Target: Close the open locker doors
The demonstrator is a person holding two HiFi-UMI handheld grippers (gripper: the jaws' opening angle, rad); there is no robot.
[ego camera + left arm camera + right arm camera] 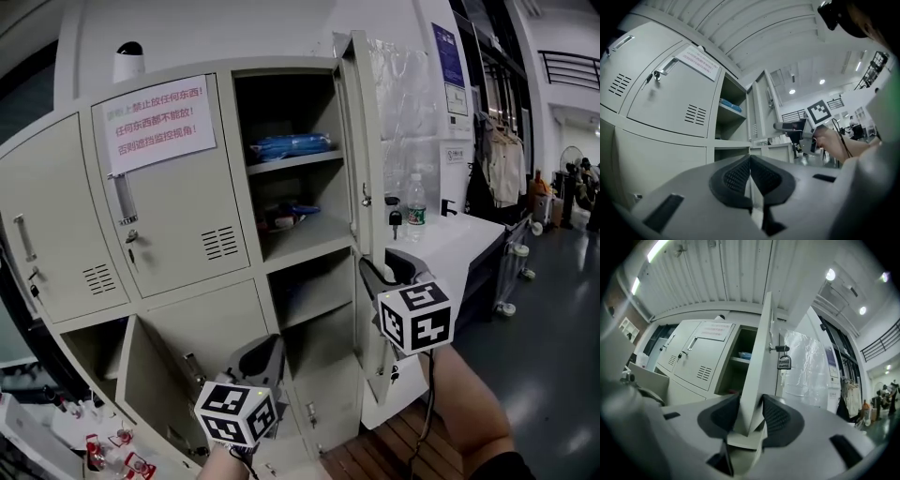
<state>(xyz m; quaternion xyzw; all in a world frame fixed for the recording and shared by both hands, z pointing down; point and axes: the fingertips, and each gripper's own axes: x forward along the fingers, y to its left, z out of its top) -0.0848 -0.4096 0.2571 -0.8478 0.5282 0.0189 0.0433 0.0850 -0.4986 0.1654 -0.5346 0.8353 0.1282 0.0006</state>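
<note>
head: standing near, facing lockers (169, 216) | gripper views: low, close, looking up | shared: open shelves (295, 161)

1. A white paper notice (157, 124) taped at the top edge of a closed locker door (187, 234) reads in red: "…禁止放任何东西!", "任何东西都不能放!", "否则遮挡监控视角!". Its first pale characters are unreadable.
2. The blue wall poster (447, 53) has print too small to read.
3. The key tag (783, 362) hanging at the open door (759, 357) has blurred lettering.

Grey right hand-held gripper (750, 403) (black ribbed pads (780, 420)), black cable (429, 408).
</note>
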